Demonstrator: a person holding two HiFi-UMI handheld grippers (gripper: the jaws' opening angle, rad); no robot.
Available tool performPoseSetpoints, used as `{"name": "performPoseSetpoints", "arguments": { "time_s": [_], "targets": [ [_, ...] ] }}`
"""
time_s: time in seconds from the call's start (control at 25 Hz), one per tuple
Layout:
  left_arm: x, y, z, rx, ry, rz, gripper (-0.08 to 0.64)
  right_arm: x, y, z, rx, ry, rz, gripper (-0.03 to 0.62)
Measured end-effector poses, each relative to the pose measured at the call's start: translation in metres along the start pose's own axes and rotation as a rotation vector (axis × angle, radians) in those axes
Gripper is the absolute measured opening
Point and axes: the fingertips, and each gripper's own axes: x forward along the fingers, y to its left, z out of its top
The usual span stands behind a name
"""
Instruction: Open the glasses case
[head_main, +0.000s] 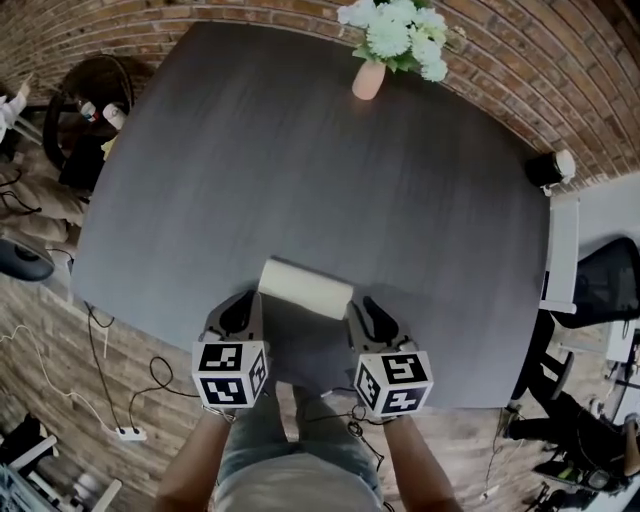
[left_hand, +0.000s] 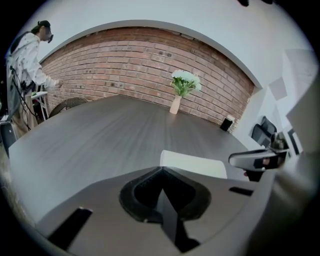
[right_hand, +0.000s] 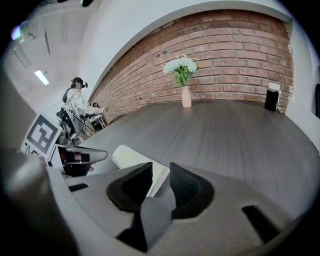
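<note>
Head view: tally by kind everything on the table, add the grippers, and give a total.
White glasses case: 1
Vase of flowers: 1
Small black box: 1
Grippers: 2 (left gripper, right gripper)
Total: 5
</note>
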Motion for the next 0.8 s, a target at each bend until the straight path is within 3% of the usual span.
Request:
{"name": "performPoseSetpoints", "arguments": {
  "time_s": [0.8],
  "targets": [
    [0.017, -0.012, -0.024, 0.083, 0.102, -0.031, -0.005, -0.003, 0.014, -0.034, -0.014, 0.057, 0.005, 0.112]
  ]
}}
